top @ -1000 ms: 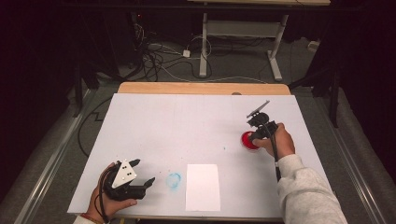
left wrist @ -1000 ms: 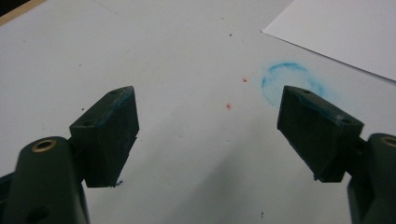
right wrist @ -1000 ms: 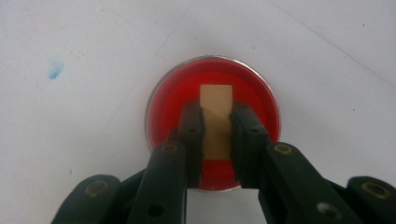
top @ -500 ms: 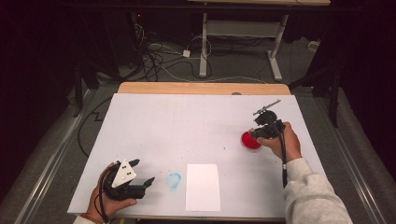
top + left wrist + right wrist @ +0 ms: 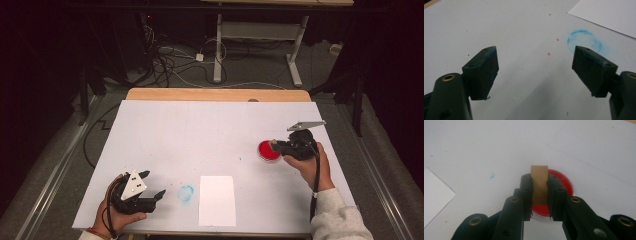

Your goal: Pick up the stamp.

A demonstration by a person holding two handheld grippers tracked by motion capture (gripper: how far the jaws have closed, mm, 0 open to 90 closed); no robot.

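Item: small tan block (image 5: 539, 183), upright, clamped between the jaws of my right gripper (image 5: 539, 195), directly over a red ink dish (image 5: 560, 186).

Location: dish (image 5: 269, 150) sits at the right side of the white table (image 5: 200, 135), about mid-depth; my right gripper (image 5: 280, 147) reaches it from the right, in my right hand (image 5: 310, 162).

Left gripper (image 5: 152, 187): near-left corner, jaws spread wide, holding nothing.

Adjacent: blue ring stain (image 5: 584, 42) just right of it; white paper sheet (image 5: 217, 199) beyond the stain, at the near edge.
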